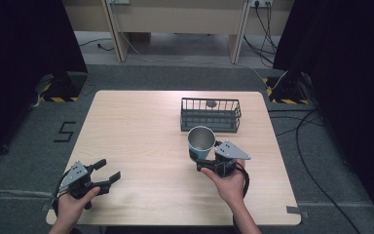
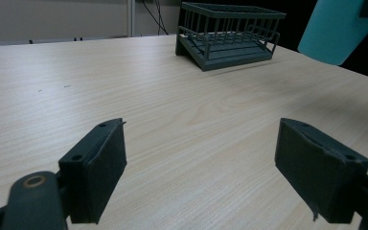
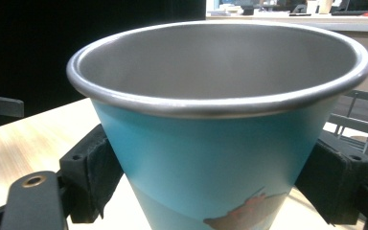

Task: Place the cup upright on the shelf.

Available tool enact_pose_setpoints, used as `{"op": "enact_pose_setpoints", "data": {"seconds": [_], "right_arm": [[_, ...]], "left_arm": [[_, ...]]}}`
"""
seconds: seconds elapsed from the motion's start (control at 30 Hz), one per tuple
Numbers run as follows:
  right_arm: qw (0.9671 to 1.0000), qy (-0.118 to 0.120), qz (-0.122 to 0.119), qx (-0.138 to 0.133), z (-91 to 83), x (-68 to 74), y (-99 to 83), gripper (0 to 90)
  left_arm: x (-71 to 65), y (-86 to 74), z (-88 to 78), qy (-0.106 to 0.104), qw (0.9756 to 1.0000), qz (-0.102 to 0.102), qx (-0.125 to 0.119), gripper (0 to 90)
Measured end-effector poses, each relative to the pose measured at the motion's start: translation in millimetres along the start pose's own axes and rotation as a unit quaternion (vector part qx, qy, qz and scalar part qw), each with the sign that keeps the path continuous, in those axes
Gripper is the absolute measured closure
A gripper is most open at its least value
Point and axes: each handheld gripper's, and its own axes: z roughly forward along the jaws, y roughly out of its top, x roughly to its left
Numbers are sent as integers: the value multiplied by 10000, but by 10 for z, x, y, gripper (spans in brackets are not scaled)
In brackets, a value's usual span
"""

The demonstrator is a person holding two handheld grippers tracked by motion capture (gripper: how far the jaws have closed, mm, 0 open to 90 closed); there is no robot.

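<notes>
A teal metal cup (image 1: 200, 142) with a silver rim is held upright above the table, just in front of the dark wire basket (image 1: 210, 115). My right gripper (image 1: 207, 158) is shut on the cup; in the right gripper view its two black pads (image 3: 92, 172) press the cup (image 3: 220, 143) on both sides. My left gripper (image 1: 108, 170) rests near the table's front left corner, open, with nothing between its fingers (image 2: 96, 167). In the left gripper view the cup (image 2: 335, 28) shows at the upper right, past the basket (image 2: 230, 33).
The light wooden table (image 1: 141, 136) carries the basket at the back right, with a small dark round thing (image 1: 211, 103) inside it. Grey carpet, cables and dark curtains surround the table.
</notes>
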Motion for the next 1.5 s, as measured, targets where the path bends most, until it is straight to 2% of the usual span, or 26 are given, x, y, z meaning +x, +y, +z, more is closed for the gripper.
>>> {"op": "enact_pose_setpoints", "data": {"seconds": [1.5], "right_arm": [[9992,-383,19,-137,34,-243,196,181]], "left_arm": [[5,-1,-1,7,10000,-8,12,177]]}}
